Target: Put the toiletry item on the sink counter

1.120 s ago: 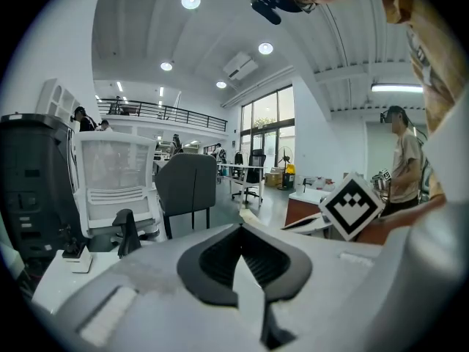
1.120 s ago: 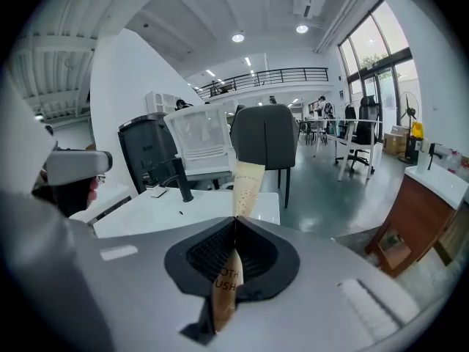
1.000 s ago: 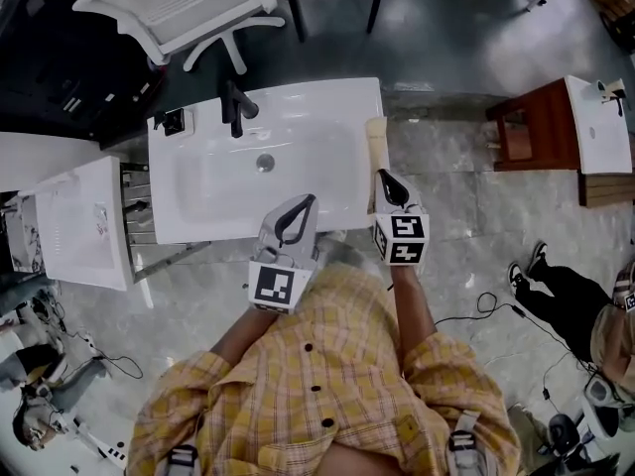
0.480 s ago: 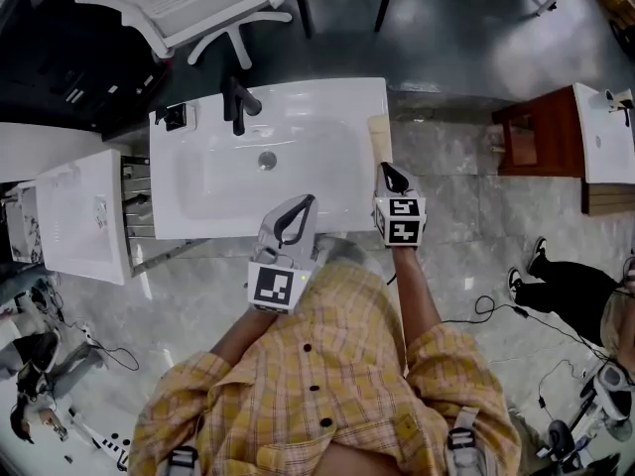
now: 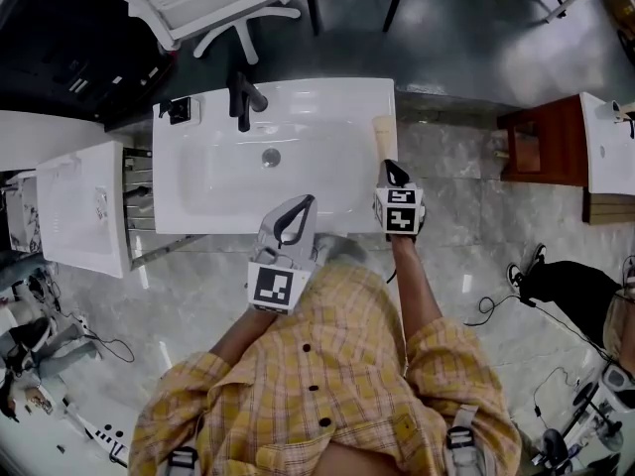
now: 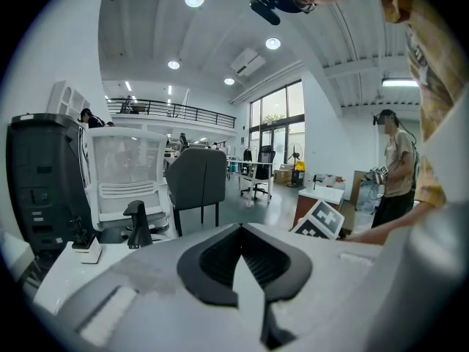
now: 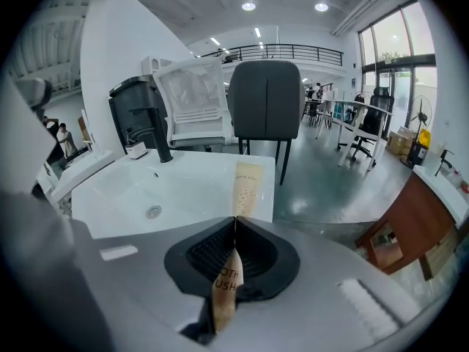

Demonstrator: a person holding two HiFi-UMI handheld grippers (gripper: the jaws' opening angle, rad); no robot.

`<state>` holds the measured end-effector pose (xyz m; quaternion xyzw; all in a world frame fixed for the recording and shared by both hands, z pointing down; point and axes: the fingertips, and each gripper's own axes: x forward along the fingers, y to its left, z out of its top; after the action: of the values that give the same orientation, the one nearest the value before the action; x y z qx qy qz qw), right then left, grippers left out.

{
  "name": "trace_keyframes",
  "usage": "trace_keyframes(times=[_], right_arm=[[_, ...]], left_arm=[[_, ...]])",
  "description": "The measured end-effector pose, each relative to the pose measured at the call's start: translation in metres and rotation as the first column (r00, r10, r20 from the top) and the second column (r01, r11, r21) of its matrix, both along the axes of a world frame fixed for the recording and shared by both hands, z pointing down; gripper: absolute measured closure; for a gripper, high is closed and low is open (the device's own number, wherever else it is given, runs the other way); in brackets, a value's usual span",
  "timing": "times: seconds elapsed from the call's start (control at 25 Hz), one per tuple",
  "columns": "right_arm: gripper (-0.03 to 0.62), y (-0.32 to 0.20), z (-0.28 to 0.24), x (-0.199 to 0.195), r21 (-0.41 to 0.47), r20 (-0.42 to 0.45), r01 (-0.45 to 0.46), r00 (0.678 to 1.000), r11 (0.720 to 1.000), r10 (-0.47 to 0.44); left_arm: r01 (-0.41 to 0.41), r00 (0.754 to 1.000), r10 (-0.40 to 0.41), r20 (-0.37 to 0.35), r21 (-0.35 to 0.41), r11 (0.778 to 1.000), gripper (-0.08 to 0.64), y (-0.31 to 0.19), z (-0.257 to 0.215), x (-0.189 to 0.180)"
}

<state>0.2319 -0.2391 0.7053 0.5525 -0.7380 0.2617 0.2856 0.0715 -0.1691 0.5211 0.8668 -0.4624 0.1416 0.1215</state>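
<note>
My right gripper (image 5: 389,171) is shut on a flat brown paper toothbrush packet (image 5: 383,134). The packet sticks forward from the jaws over the right rim of the white sink counter (image 5: 327,95). In the right gripper view the packet (image 7: 246,188) runs from between the pads (image 7: 234,223) out above that rim; I cannot tell whether it touches. My left gripper (image 5: 301,209) hovers shut and empty at the sink's near edge, its tips meeting (image 6: 240,230) in the left gripper view.
A black faucet (image 5: 243,97) and a small dispenser (image 5: 179,113) stand at the back of the basin, with the drain (image 5: 271,157) in the middle. A white office chair (image 5: 198,3) stands behind, a second white basin unit (image 5: 79,211) left, and a wooden cabinet (image 5: 536,147) right.
My right gripper has sunk and moved forward along the sink's right edge, carrying the packet. The left gripper has stayed put.
</note>
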Motion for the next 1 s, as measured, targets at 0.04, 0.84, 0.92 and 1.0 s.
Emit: trace_keyframes(times=[0.04,0.84,0.92,1.0], right_arm=[[0.586,0.000,0.002,0.000,-0.005,-0.005,0.001,1.000,1.000,-0.001],[0.551,-0.002,0.026,0.006,-0.065,0.005,-0.029,1.000,0.997,0.029],[0.548,-0.003,0.026,0.004,-0.065,0.007,-0.032,0.999,0.997,0.032],[0.547,-0.003,0.025,0.004,-0.066,0.009,-0.032,0.999,0.997,0.032]], left_arm=[[-0.009,1.000,0.009,0.008,0.012,1.000,0.561,0.000,0.001,-0.001],[0.015,1.000,-0.015,-0.003,-0.035,0.999,0.561,0.005,0.006,-0.001],[0.005,1.000,-0.006,-0.012,-0.034,0.999,0.561,0.004,0.006,-0.003],[-0.016,1.000,0.016,-0.001,-0.011,1.000,0.561,0.003,0.005,-0.003]])
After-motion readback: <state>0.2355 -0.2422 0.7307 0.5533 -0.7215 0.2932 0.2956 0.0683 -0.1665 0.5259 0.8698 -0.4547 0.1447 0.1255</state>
